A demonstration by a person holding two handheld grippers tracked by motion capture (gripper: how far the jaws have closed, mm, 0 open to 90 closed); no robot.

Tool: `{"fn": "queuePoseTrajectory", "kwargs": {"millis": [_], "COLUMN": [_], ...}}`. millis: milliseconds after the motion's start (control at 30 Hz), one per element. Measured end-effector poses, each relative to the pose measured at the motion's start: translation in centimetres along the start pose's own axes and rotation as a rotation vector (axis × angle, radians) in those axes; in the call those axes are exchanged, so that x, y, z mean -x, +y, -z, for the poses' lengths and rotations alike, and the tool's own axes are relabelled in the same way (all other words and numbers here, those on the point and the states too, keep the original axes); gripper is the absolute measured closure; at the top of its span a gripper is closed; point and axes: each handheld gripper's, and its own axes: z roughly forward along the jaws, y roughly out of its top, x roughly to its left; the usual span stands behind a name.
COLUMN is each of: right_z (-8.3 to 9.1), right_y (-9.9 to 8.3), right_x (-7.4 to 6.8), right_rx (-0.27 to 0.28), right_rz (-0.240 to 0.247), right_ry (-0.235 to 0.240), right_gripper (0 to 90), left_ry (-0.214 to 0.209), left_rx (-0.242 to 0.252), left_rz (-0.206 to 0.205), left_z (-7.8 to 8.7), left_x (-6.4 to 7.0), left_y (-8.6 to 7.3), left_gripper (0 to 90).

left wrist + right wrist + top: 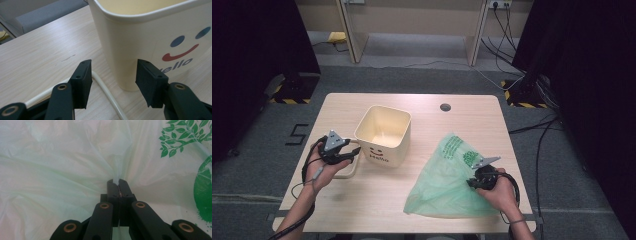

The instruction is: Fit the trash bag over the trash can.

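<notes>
At the centre of the high view stands a cream square plastic bin (pixel 383 134), printed with two blue dots, a red smile and blue lettering. Lower right lies a pale green translucent plastic bag (pixel 444 182) bearing a dark green tree-and-leaf print. The light wood-grain table (pixel 412 210) is beige. Both grippers' jaws are black.

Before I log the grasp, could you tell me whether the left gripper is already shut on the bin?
No, the left gripper stands open in its own view, jaws apart just short of the cream bin.
</notes>
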Motion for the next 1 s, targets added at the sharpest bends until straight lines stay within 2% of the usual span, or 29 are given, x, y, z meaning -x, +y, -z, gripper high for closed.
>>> {"fn": "queuePoseTrajectory", "kwargs": {"millis": [200, 300, 533, 667, 1000], "right_z": [0.0, 0.1, 0.7, 1.2, 2.6], "right_y": [-0.2, -0.1, 0.0, 0.3, 0.9], "right_x": [0.0, 0.0, -0.1, -0.1, -0.3], "right_rx": [0.012, 0.017, 0.039, 0.066, 0.162], "right_rz": [-0.005, -0.005, -0.011, -0.023, -0.038], "right_ry": [0.003, 0.006, 0.007, 0.011, 0.011], "right_gripper": [90.0, 90.0, 90.0, 90.0, 90.0], "left_ry": [-0.021, -0.021, -0.029, -0.039, -0.069], "left_rx": [0.009, 0.023, 0.02, 0.02, 0.038], "left_rz": [-0.039, -0.042, -0.049, -0.073, -0.091], "left_z": [-0.2, -0.3, -0.4, -0.5, -0.4], "left_x": [0.7, 0.9, 1.2, 1.6, 2.4], "left_y": [0.1, 0.2, 0.2, 0.3, 0.2], "left_gripper": [47.9, 49.9, 51.2, 50.9, 50.9]}}
